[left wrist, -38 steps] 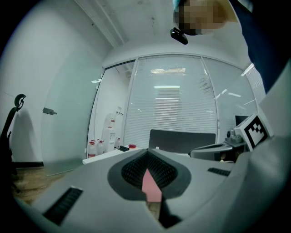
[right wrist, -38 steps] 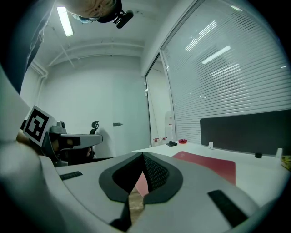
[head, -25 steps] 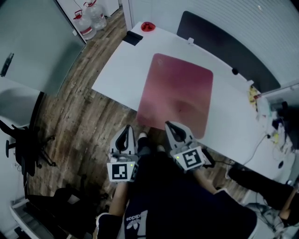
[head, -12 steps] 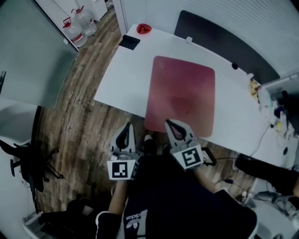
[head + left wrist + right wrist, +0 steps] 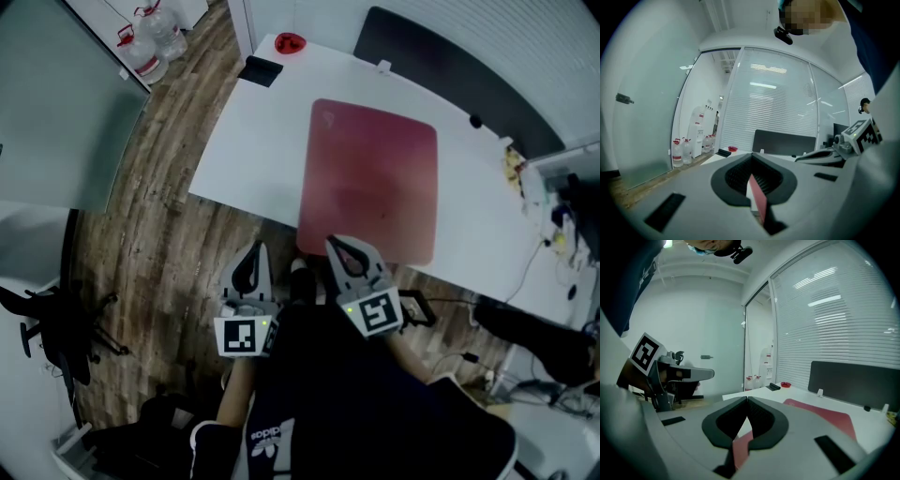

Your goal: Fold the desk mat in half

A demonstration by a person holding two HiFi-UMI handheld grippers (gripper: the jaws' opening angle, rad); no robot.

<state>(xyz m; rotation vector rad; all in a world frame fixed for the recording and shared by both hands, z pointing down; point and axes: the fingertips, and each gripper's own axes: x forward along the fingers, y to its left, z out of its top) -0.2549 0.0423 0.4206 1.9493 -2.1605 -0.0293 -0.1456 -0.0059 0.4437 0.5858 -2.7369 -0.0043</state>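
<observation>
The dark red desk mat (image 5: 372,180) lies flat and unfolded on the white desk (image 5: 248,141), its near edge close to the desk's front edge. Both grippers hover side by side in front of the desk, close to my body, above the floor. My left gripper (image 5: 254,251) is shut and empty, to the left of the mat's near left corner. My right gripper (image 5: 335,247) is shut and empty, its tip just short of the mat's near edge. In the right gripper view the mat (image 5: 825,416) stretches ahead past the shut jaws. A red sliver of mat (image 5: 759,201) shows behind the left gripper's shut jaws.
A small red dish (image 5: 289,42) and a flat black object (image 5: 260,70) sit at the desk's far left corner. A dark partition panel (image 5: 450,75) lines the back edge. Cluttered items and cables (image 5: 553,225) lie at the right. Water bottles (image 5: 150,42) and an office chair (image 5: 52,314) stand on the wooden floor.
The head view has swung slightly, so the mat sits squarer ahead and nearer the grippers. Both grippers stay shut and side by side, the right one edging toward the mat's near edge.
</observation>
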